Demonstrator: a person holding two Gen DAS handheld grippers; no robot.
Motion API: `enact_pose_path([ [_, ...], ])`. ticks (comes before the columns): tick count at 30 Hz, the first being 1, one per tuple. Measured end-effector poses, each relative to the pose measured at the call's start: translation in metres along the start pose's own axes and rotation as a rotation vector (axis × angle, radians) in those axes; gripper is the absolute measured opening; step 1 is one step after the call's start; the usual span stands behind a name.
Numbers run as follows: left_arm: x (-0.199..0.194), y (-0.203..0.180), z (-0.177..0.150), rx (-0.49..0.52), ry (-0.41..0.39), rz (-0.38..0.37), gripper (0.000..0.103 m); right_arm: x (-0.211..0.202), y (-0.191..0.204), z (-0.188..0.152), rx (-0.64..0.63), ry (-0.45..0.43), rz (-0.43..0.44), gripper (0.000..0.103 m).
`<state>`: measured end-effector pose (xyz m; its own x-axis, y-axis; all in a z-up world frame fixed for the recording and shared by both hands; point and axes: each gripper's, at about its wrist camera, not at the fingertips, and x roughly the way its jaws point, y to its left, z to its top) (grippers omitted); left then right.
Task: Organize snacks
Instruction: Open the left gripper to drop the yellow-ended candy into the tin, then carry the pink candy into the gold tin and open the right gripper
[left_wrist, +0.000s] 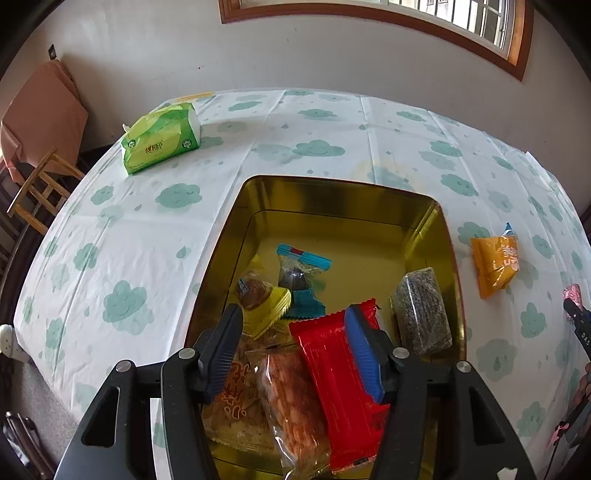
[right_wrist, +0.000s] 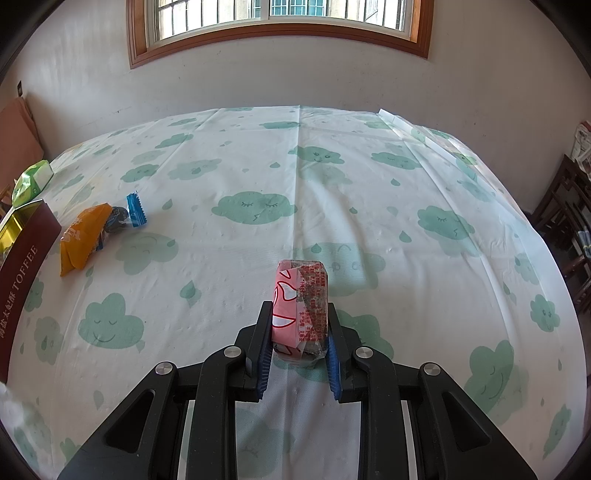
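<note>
My left gripper (left_wrist: 293, 314) hangs open over a gold tin (left_wrist: 439, 221) on the cloud-print tablecloth. A red packet (left_wrist: 332, 387) lies in the tin below the fingers, not pinched. Around it in the tin lie a clear pastry pack (left_wrist: 291, 398), a dark seed bar (left_wrist: 421, 314), a yellow-wrapped cake (left_wrist: 258, 299) and a blue-ended candy (left_wrist: 299, 269). My right gripper (right_wrist: 299, 306) is shut on a pink-wrapped snack bar (right_wrist: 301, 295), held just over the cloth. An orange packet (right_wrist: 83, 236) and a blue-ended candy (right_wrist: 125, 216) lie on the table right of the tin (right_wrist: 22, 243).
A green tissue pack (left_wrist: 162, 138) sits at the table's far left corner. A wooden chair (left_wrist: 40, 192) stands beyond the left edge, dark chairs (right_wrist: 569, 221) beyond the right. The wall with a window runs behind the table.
</note>
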<state>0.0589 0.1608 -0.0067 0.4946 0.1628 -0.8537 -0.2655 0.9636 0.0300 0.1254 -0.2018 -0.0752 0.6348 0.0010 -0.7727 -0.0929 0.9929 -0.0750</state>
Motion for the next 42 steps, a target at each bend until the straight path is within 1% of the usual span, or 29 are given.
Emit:
enact_pose_path([
  [2,-0.003,-0.001,-0.002,0.004,-0.013,0.011,0.061,0.000,0.001,0.000,-0.001,0.000,-0.002,0.026],
  [4,-0.007,-0.002,-0.005,0.004,-0.025,0.016,0.061,0.000,0.002,0.000,-0.001,0.000,-0.003,0.026],
  [7,-0.011,-0.002,-0.009,-0.006,-0.029,-0.004,0.065,0.000,0.004,0.000,-0.003,0.001,-0.006,0.026],
  [9,-0.014,-0.004,-0.012,0.001,-0.033,-0.007,0.069,0.000,0.004,0.000,-0.002,0.001,-0.006,0.026],
  [13,-0.017,-0.004,-0.019,0.013,-0.037,-0.008,0.070,0.000,0.004,0.001,0.006,0.002,-0.014,0.025],
  [18,-0.018,-0.002,-0.027,0.007,-0.030,-0.010,0.071,0.000,-0.006,0.001,0.025,0.010,-0.032,0.025],
  [21,-0.018,0.000,-0.030,-0.003,-0.029,-0.013,0.076,-0.004,-0.013,0.001,0.038,0.016,-0.032,0.024],
  [24,-0.019,0.003,-0.031,-0.011,-0.034,-0.008,0.077,-0.009,-0.017,0.001,0.035,0.016,-0.021,0.024],
  [28,-0.021,0.006,-0.033,-0.019,-0.037,-0.013,0.081,-0.015,-0.015,0.004,0.015,0.013,0.014,0.024],
  [32,-0.023,0.012,-0.035,-0.035,-0.039,-0.021,0.082,-0.024,-0.011,0.007,-0.022,0.011,0.069,0.024],
  [35,-0.025,0.019,-0.036,-0.052,-0.043,-0.023,0.082,-0.031,-0.009,0.011,-0.053,0.004,0.123,0.024],
  [36,-0.026,0.021,-0.037,-0.058,-0.044,-0.021,0.086,-0.035,-0.007,0.013,-0.072,-0.003,0.141,0.024],
  [38,-0.028,0.028,-0.037,-0.073,-0.053,-0.013,0.087,-0.042,-0.004,0.015,-0.102,-0.015,0.173,0.024],
  [42,-0.032,0.041,-0.038,-0.102,-0.062,-0.004,0.088,-0.057,-0.009,0.021,-0.167,-0.038,0.251,0.024],
])
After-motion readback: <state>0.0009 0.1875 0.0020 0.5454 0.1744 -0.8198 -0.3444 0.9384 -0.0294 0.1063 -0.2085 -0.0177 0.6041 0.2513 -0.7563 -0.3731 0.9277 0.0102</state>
